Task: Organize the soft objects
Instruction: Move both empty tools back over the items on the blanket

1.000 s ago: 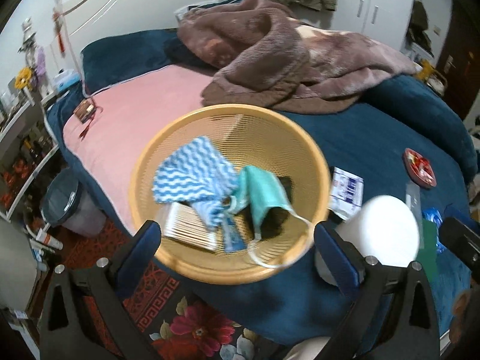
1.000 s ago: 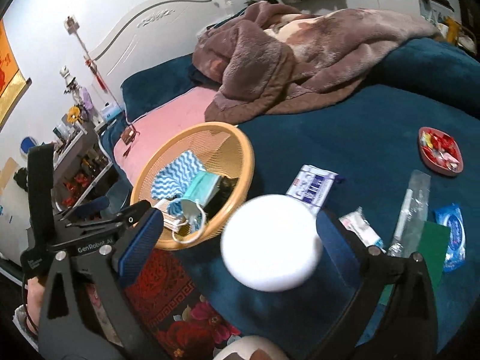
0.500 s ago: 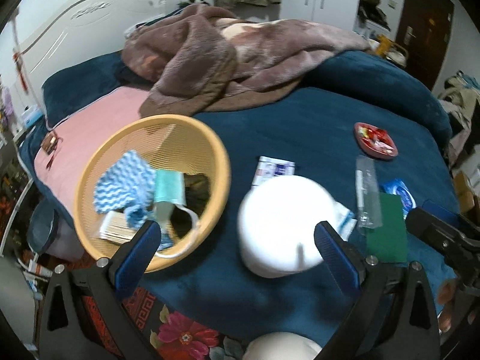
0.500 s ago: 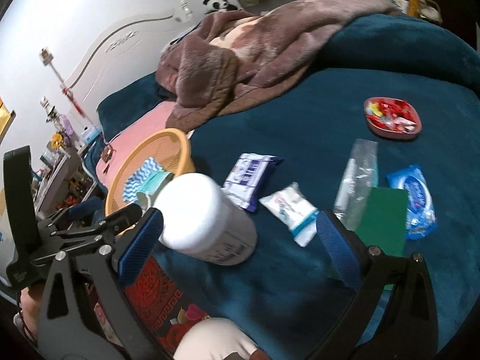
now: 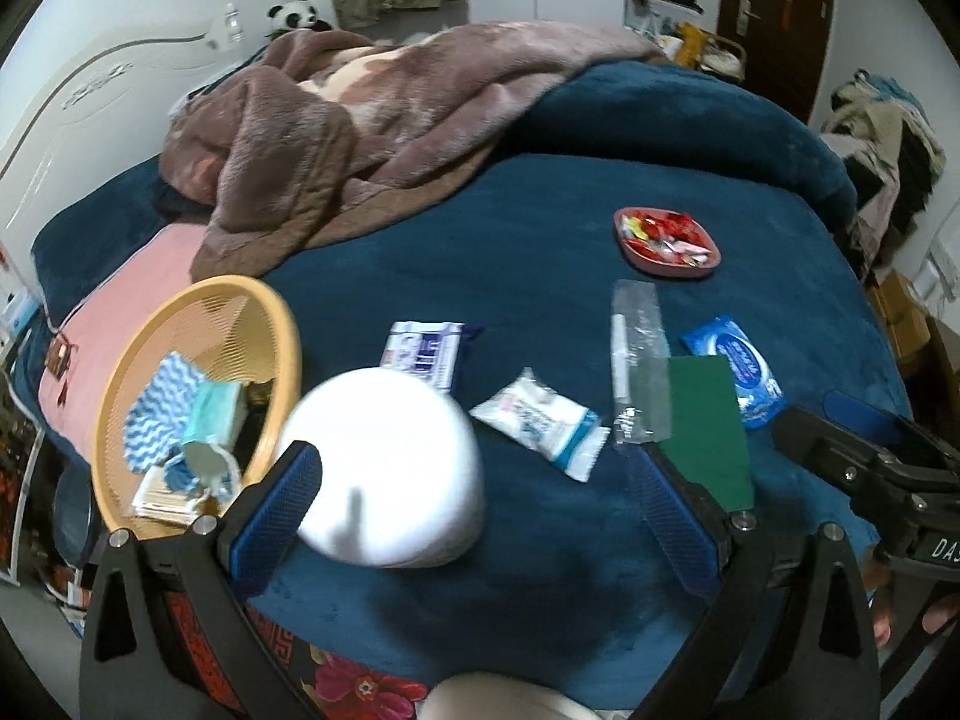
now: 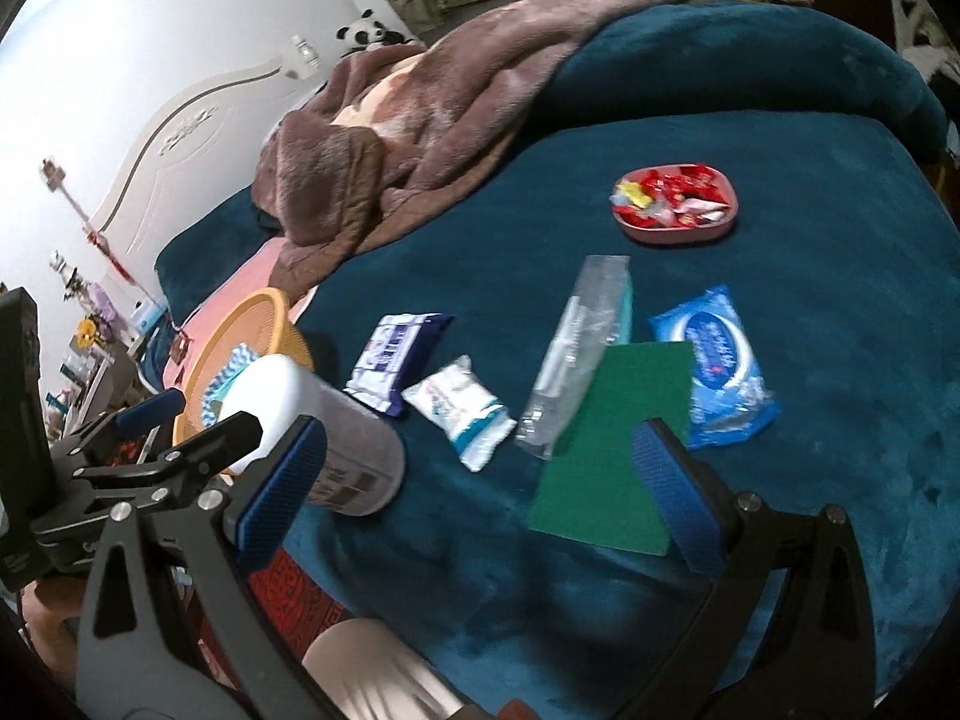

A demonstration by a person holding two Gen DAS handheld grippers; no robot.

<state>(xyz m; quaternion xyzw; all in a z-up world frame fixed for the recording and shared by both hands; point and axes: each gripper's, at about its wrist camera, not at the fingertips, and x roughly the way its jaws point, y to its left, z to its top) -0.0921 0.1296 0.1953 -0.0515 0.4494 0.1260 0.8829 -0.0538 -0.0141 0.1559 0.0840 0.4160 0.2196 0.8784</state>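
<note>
A yellow mesh basket (image 5: 282, 360) (image 6: 282, 324) sits on the blue bed at the left, holding a blue-white zigzag cloth (image 5: 159, 396), a teal face mask (image 5: 216, 420) and a flat packet. Right of it lie a navy-white tissue pack (image 5: 423, 351) (image 6: 396, 360), a small white pack (image 5: 543, 420) (image 6: 462, 408), a green sheet (image 5: 705, 432) (image 6: 618, 450) and a blue wipes pack (image 5: 735, 369) (image 6: 714, 366). My left gripper (image 5: 480, 510) (image 6: 204, 414) is open and empty over the bed's near edge. My right gripper (image 6: 480, 495) (image 5: 816, 414) is open and empty above the green sheet.
A white jar (image 5: 384, 468) (image 6: 324, 432) lies tipped beside the basket, close to my left finger. A clear bag with a pen (image 5: 639, 360) overlaps the green sheet. A red candy tray (image 5: 666, 237) sits farther back. A brown blanket (image 5: 360, 120) is heaped behind.
Both views have swung right, away from the basket and toward the packets on the bed. The basket now sits at the left. Both grippers stay open and empty.
</note>
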